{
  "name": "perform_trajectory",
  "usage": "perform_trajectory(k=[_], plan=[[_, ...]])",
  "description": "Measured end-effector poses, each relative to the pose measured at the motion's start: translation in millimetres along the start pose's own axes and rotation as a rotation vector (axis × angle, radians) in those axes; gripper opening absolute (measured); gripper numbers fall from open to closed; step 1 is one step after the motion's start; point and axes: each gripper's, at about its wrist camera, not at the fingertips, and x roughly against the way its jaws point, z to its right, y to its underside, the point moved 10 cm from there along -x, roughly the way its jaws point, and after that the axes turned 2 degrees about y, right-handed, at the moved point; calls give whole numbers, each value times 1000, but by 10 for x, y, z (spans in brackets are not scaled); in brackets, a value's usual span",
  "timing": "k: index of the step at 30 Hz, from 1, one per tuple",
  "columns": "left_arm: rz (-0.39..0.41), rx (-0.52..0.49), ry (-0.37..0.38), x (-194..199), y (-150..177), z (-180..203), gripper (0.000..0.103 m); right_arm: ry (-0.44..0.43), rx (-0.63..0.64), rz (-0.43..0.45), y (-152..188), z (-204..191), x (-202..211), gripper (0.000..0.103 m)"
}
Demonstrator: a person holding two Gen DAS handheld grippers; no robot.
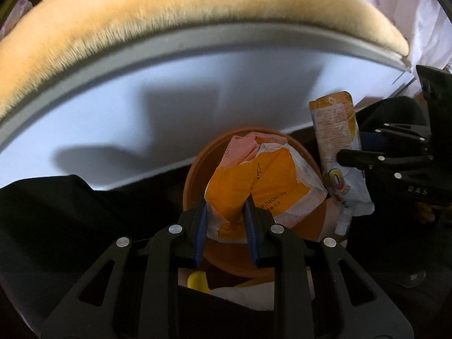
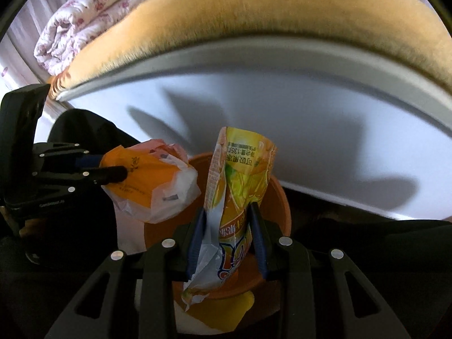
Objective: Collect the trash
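Observation:
My left gripper (image 1: 226, 200) is shut on a crumpled orange and white wrapper (image 1: 262, 186) and holds it over an orange bin (image 1: 195, 175). The wrapper also shows in the right wrist view (image 2: 147, 180), held by the left gripper (image 2: 124, 172). My right gripper (image 2: 227, 212) is shut on a yellow juice pouch (image 2: 240, 175) with a spout, held upright over the same orange bin (image 2: 279, 206). In the left wrist view the pouch (image 1: 336, 147) hangs from the right gripper (image 1: 343, 156) beside the wrapper.
A white bed frame (image 1: 127, 107) with a tan fuzzy blanket (image 1: 169, 5) runs behind the bin. A folded floral quilt (image 2: 93, 17) lies on the bed. Yellow and white trash (image 1: 226, 288) lies below the bin. Dark fabric (image 1: 56, 206) lies at left.

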Motion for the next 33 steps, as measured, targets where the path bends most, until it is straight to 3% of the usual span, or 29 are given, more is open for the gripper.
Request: perform_trajectory(k=[9,11,13,14,16,28,33], plan=[[-112,15,-21,-341,35,-68,23,-27,-18,-88,20,-52,-314,32],[-155,12,-25,-434,60,-61,30,-33,-27,-115,37,-34,-399,35],[-212,19,-49,-547,127,-112,53,-25,-48,-157,92,11,-488,54],[-239,26,-61,-606,158,-142,57,-18,-57,-170,112,32,-522,60],[-267,37,-59,-660,192,-157,59,-19,-71,-183,136,51,-539,60],[-244,62,-24,-545,104,-228,62,-11,-120,-124,92,130,-329,61],[-157,1,-2,-225,-1,-115,64,27,-70,-66,9,99,12,62]])
